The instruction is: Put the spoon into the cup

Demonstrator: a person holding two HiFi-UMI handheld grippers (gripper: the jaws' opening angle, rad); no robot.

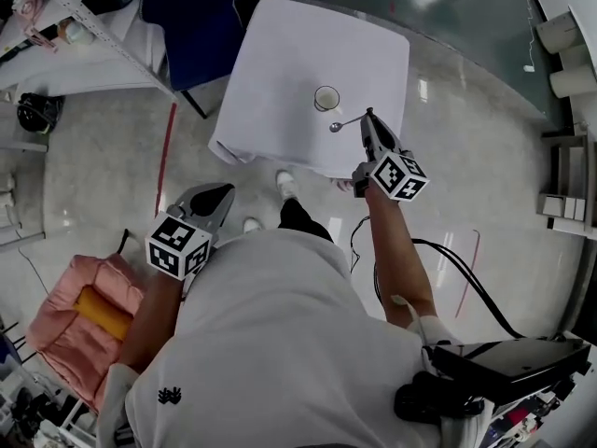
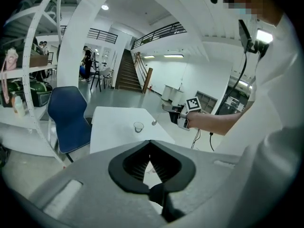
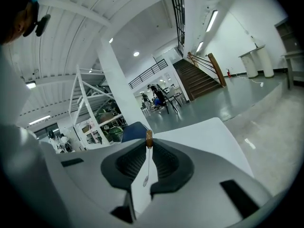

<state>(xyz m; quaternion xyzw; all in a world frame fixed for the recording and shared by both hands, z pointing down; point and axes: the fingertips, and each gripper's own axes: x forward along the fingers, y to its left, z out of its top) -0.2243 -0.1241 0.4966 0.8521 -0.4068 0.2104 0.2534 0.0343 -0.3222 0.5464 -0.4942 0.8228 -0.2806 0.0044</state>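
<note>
One spoon (image 1: 346, 121) is clamped by its handle in the fingers of the right gripper (image 1: 369, 118). Its bowl points toward the single cup (image 1: 326, 98), near the rim but apart from it. Whether the bowl touches the white worktop (image 1: 280, 63) under it cannot be told. In the right gripper view the fingers are clenched on the thin metal stem, and the spoon's brown end (image 3: 148, 137) stands up at the fingertips. The cup is pale, upright and open-mouthed, and it stands alone near the middle of the worktop.

The left gripper (image 1: 222, 192) hangs low beside the person's hip, well apart from the worktop. In its own view the fingers (image 2: 142, 167) are clenched tip to tip, with nothing between them. That view also shows the cup (image 2: 138, 126) and the spoon (image 2: 154, 123) side by side.

There are two grippers, and each carries one marker cube (image 1: 401, 175) printed with black-and-white square patterns. One blue chair (image 1: 191, 17) stands at the far side of the worktop. A small black mark (image 1: 169, 397) on the person's white shirt is too small to read.
</note>
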